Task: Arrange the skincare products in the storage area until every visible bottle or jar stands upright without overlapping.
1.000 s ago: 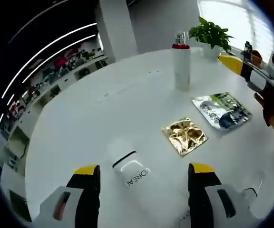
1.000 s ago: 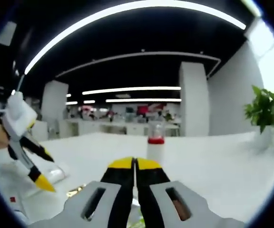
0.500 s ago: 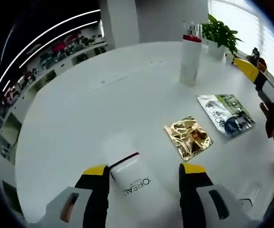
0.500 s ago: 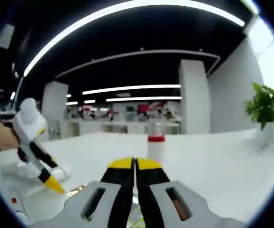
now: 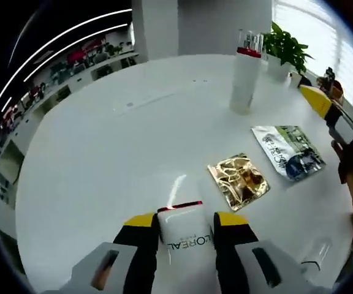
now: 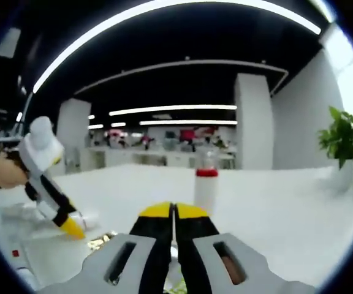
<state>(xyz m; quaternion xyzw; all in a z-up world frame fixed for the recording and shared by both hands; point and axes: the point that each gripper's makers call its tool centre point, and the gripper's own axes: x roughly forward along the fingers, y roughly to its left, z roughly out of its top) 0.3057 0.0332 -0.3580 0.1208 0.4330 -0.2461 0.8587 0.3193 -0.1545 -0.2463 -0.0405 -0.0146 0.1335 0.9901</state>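
Note:
A white L'Oreal bottle [image 5: 185, 236] with a thin red band lies flat on the round white table [image 5: 121, 153], low in the left gripper view. My left gripper [image 5: 186, 220] is shut on it, one yellow-tipped jaw pressed against each side. A tall white bottle [image 5: 245, 79] with a red collar and clear cap stands upright at the far side; it also shows ahead as the tall bottle [image 6: 205, 187]. My right gripper [image 6: 173, 211] is shut on nothing and held above the table. From there, the left gripper [image 6: 72, 228] reaches down at the left.
A gold foil sachet [image 5: 238, 179] and a green-and-white sachet [image 5: 290, 151] lie flat to the right of the held bottle. The right gripper [image 5: 312, 95] comes in at the right edge, a hand behind it. A potted plant [image 5: 287, 49] stands at the far rim.
My left gripper has moved forward around the lying L'Oreal bottle and its jaws have come together onto the bottle's sides. The right gripper has stayed shut and nearly still.

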